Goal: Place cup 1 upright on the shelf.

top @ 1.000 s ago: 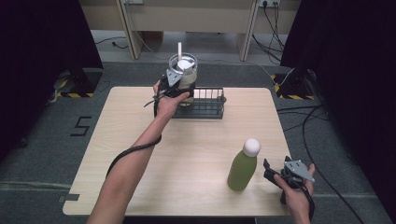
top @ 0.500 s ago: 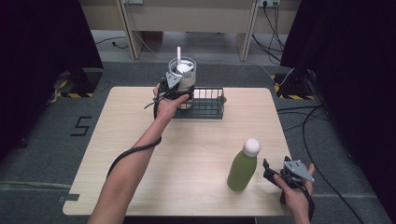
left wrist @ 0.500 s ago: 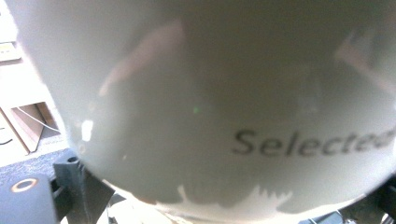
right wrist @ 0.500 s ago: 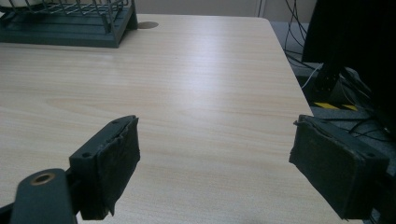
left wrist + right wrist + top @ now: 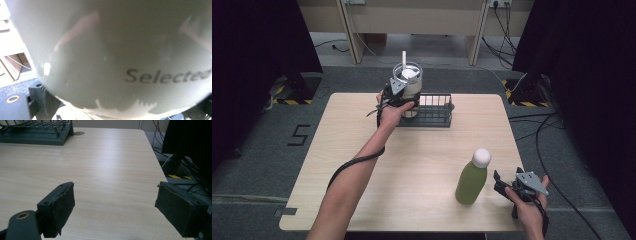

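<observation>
Over the basket [image 5: 432, 116], a pale tumbler [image 5: 411, 86] reading "Selected".

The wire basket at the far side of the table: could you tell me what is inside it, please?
The left gripper holds a white tumbler with a straw at the left end of the wire basket; its base is hidden by the hand, so whether it rests inside is unclear. The rest of the basket looks empty.

One tumbler [image 5: 408, 87], one bottle [image 5: 473, 178] (green), one rack [image 5: 432, 112]

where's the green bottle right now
In the high view the green bottle stands upright near the table's front right corner, just left of the right gripper, far from the wire basket at the back.
</observation>
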A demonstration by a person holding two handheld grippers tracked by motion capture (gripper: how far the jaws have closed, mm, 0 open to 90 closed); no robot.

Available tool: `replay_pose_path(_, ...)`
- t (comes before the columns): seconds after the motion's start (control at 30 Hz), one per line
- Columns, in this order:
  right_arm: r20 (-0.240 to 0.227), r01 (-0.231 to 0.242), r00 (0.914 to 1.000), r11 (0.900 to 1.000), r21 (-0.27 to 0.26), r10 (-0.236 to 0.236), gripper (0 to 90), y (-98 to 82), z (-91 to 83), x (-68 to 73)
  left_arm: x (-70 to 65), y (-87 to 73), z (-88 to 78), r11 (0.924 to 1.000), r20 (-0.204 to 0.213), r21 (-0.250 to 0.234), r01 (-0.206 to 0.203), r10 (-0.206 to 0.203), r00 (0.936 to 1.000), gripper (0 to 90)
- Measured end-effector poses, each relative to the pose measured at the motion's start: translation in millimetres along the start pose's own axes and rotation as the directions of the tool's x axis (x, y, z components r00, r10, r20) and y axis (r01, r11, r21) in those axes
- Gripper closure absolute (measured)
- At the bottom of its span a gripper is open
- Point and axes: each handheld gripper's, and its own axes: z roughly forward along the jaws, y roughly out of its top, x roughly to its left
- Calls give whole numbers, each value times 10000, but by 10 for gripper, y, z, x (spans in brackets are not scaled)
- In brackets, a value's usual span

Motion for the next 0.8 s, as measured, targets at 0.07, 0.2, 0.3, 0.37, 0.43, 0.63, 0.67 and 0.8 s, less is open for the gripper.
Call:
replay_pose_path(0.07, 4, 14, 10000, 10000, -15, -14, 153, 1, -2, -1, 14, -4, 8, 10000, 83, -24, 5, -5, 10000, 91)
replay_pose_path(0.2, 13, 23, 10000, 10000, -1, -23, 153, -1, -4, -2, 30, -14, 17, 9998, 45, -24, 178, -178, 9998, 91)
replay_pose_path(0.3, 19, -15, 10000, 10000, 2, 15, 151, -1, -10, 2, 41, -21, 32, 9997, 34, -31, 247, -247, 9997, 91)
replay_pose_path(0.37, 32, 17, 10000, 10000, -16, -17, 150, 3, -11, -4, 46, -21, 42, 9999, 65, 0, 170, -170, 9998, 90)
replay_pose_path(0.43, 43, 23, 10000, 10000, -15, -23, 150, 3, -13, -5, 46, -16, 45, 9999, 90, 34, 123, -123, 9999, 90)
replay_pose_path(0.63, 16, 88, 10000, 10000, -19, -88, 148, 7, -15, -1, 49, -13, 43, 9999, 89, 76, 110, -111, 9999, 87)
replay_pose_path(0.67, 17, 96, 10000, 10000, -25, -96, 149, 8, -16, 0, 47, -11, 39, 9999, 63, 89, 80, -80, 9999, 81)
replay_pose_path(0.8, 34, 97, 9999, 9999, -53, -97, 147, 12, -20, 6, 41, 15, 13, 10000, -29, 30, 67, -67, 10000, 29)
